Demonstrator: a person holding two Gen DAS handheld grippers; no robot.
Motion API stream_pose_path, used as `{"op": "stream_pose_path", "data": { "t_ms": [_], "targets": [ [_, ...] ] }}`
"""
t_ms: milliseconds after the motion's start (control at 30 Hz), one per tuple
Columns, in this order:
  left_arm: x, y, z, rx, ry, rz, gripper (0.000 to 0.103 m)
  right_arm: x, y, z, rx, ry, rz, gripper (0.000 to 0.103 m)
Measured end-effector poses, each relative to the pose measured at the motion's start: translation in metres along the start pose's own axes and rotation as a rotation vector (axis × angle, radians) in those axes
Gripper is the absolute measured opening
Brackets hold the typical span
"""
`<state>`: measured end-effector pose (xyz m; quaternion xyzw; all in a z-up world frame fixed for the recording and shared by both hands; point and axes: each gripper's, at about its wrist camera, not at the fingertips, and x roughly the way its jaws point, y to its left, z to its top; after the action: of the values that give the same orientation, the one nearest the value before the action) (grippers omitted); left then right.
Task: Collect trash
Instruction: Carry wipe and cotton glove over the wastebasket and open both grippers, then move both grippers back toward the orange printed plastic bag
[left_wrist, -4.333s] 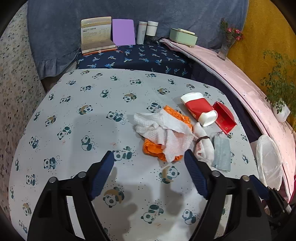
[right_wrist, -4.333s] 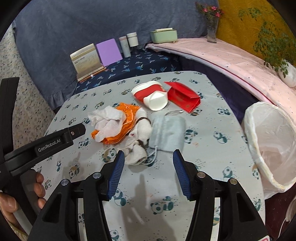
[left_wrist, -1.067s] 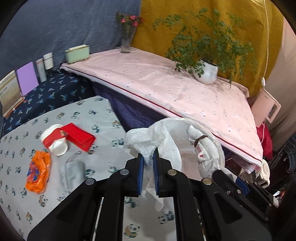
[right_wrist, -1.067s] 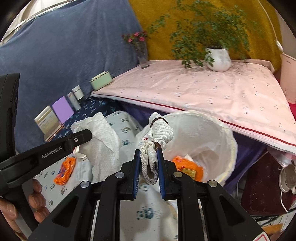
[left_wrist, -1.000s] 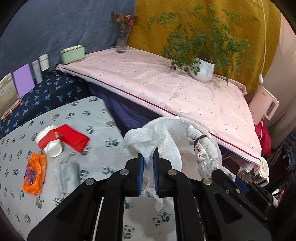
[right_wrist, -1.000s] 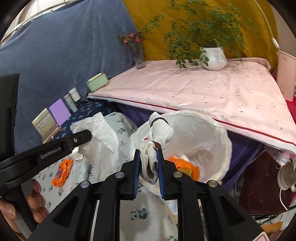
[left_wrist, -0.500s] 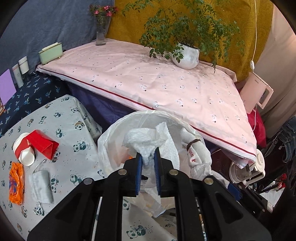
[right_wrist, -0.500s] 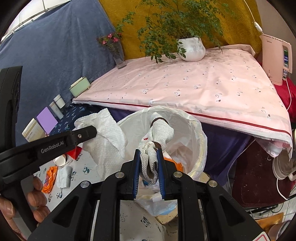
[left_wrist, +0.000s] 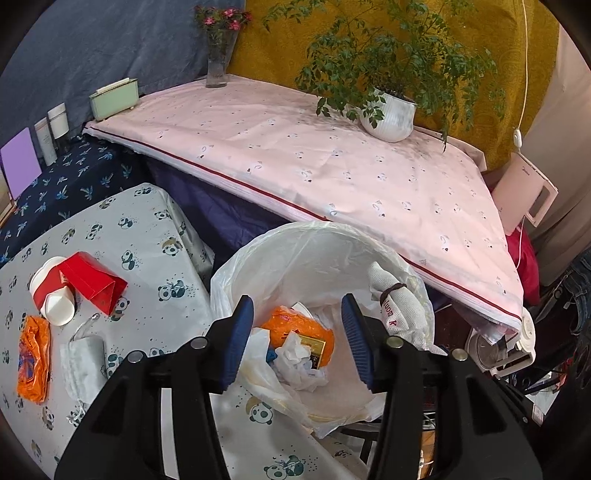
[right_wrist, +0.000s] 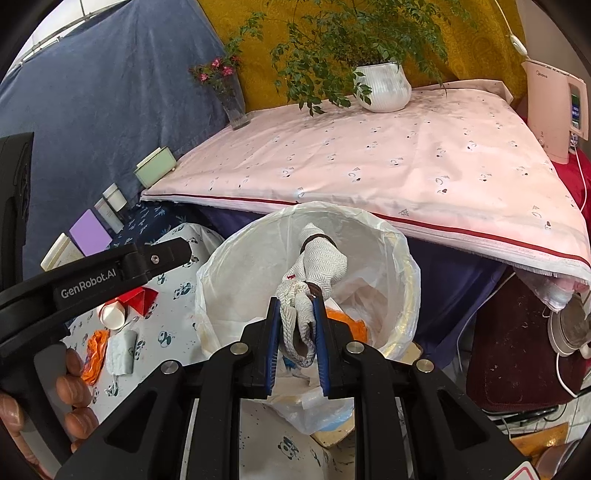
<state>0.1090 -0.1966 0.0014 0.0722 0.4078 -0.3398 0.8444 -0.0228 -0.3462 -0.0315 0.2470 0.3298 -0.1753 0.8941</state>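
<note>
Left wrist view looks down into the white plastic-lined trash bin (left_wrist: 317, 240), which stands just beside the panda-print tabletop (left_wrist: 147, 236). The left tongs (left_wrist: 297, 339) hang over the bin with their blue pads spread wide and nothing between them; below them, inside the liner, lie a crumpled white paper tissue (left_wrist: 295, 356) and an orange wrapper (left_wrist: 299, 325). From the right wrist view, the right tongs (right_wrist: 297, 339) are clamped on a knotted white woven cloth bundle with a dark band (right_wrist: 317, 266), held above the bin's mouth and not yet let go.

The step in hand looks like the drop-off: one piece is in, the bundle is due next. That calls for parting the right tongs while the bundle hangs well inside the rim, so it falls into the liner rather than catching on its edge.

More trash waits on the tabletop: a red-and-white paper cup (left_wrist: 51, 295) touching a red folded carton (left_wrist: 92, 282), a flattened orange plastic wrapper (left_wrist: 33, 358), and a grey face mask (left_wrist: 83, 363) just beside it. I judge the task around midway.
</note>
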Motion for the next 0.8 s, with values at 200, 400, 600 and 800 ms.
{"op": "stream_pose_path", "data": {
  "t_ms": [200,400,600,800],
  "targets": [
    [-0.005,0.007,-0.004,-0.007,-0.013,0.021,0.055,0.008,0.010,0.003,-0.027,0.002,0.001,0.021],
    [-0.013,0.021,-0.010,-0.041,-0.029,0.060,0.070,0.014,0.024,0.013,-0.070,-0.017,-0.018,0.036],
    [-0.019,0.038,-0.014,-0.080,-0.034,0.076,0.070,0.006,0.034,0.013,-0.082,-0.030,-0.002,0.041],
    [-0.027,0.054,-0.021,-0.114,-0.038,0.089,0.070,0.001,0.048,0.006,-0.101,-0.023,0.006,0.046]
  ]
}}
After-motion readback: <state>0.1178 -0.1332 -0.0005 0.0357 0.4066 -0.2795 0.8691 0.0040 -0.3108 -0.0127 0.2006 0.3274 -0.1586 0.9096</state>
